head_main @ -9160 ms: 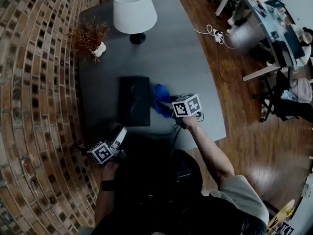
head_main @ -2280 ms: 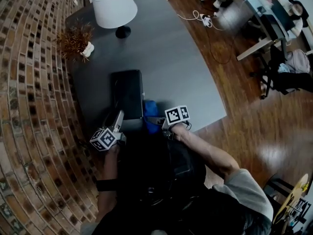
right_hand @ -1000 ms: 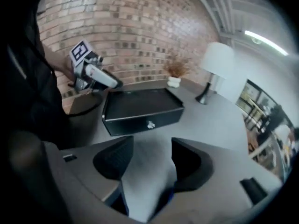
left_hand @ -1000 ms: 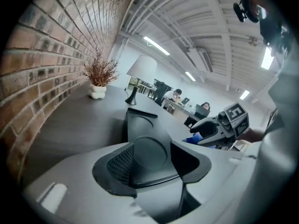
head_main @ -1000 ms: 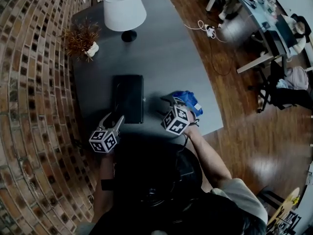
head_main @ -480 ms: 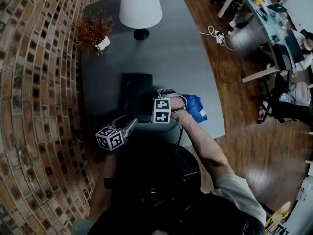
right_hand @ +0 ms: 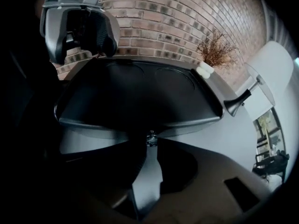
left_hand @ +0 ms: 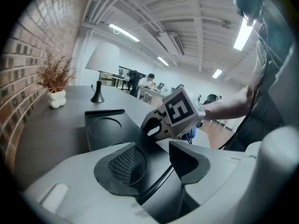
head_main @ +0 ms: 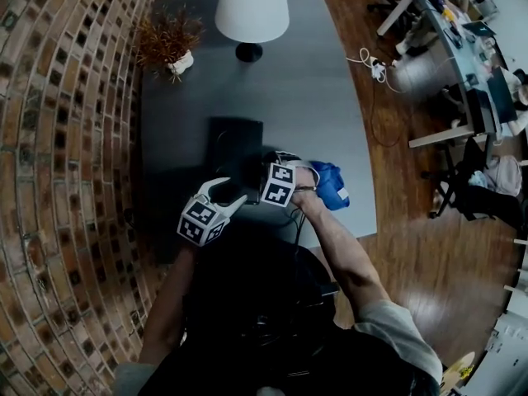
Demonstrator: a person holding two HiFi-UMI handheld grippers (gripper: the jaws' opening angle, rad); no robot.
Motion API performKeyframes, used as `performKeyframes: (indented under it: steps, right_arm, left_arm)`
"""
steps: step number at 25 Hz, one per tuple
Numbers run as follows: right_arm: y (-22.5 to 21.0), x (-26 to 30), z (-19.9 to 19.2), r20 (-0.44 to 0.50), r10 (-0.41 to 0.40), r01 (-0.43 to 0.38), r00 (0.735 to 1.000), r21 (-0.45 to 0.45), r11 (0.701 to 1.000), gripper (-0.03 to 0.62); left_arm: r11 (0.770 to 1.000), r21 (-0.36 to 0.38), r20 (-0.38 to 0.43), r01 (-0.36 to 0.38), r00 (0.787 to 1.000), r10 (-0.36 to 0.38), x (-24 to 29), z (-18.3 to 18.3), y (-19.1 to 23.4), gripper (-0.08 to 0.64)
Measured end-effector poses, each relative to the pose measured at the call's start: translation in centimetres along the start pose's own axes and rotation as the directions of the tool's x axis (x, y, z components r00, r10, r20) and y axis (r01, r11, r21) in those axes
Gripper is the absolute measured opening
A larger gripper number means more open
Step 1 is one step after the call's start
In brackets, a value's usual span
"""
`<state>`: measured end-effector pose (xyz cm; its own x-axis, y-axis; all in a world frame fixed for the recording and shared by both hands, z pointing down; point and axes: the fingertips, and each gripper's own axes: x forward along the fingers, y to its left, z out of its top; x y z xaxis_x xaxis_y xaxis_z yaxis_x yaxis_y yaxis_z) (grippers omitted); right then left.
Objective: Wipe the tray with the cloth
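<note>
The black tray lies on the grey table. My right gripper points steeply down at the tray's near right edge. In the right gripper view its jaws have just closed and stand shut on the tray's rim. The blue cloth lies loose on the table just right of that hand. My left gripper hovers at the tray's near left corner, open; its jaws have narrowed a little with nothing between them. It looks across the tray at the right gripper.
A white lamp and a dried plant in a white pot stand at the table's far end. A brick wall runs along the left. Right of the table are wooden floor, a cable and office desks.
The right gripper has moved left from beside the cloth to the tray's edge and dropped onto it. The left gripper has shifted right toward the tray and rolled.
</note>
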<state>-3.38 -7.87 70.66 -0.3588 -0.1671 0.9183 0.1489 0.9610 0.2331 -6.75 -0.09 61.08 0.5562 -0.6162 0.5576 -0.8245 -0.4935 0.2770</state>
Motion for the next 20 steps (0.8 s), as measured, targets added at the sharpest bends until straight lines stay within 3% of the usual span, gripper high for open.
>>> performKeyframes:
  steps: [3, 5, 12, 16, 20]
  right_arm:
    - [-0.2, -0.5, -1.6, -0.044, -0.033, 0.029, 0.998, -0.079, 0.996, 0.077]
    - [-0.4, -1.0, -3.9, -0.093, -0.056, 0.044, 0.994, -0.122, 0.992, 0.077]
    - [-1.3, -2.3, -9.8, -0.158, -0.079, 0.067, 0.984, -0.081, 0.994, 0.075]
    - [-2.4, -2.0, -9.4, -0.150, -0.114, 0.099, 0.982, -0.100, 0.990, 0.074]
    - [-5.1, -1.1, -7.6, -0.146, -0.153, 0.134, 0.977, -0.133, 0.982, 0.074]
  left_arm:
    - [0.996, 0.089, -0.082, 0.007, 0.997, 0.001, 1.2, -1.2, -0.4, 0.209]
    - [0.996, 0.085, -0.073, -0.003, 0.997, 0.009, 1.1, -1.2, -0.3, 0.209]
    - [0.998, -0.044, -0.010, -0.041, 0.999, 0.040, 0.4, -0.4, 0.6, 0.209]
    - [0.981, -0.185, 0.054, -0.059, 0.996, 0.070, -0.1, 0.2, 1.4, 0.209]
    - [0.978, -0.189, 0.038, -0.082, 0.995, 0.091, 0.2, 0.0, 1.1, 0.209]
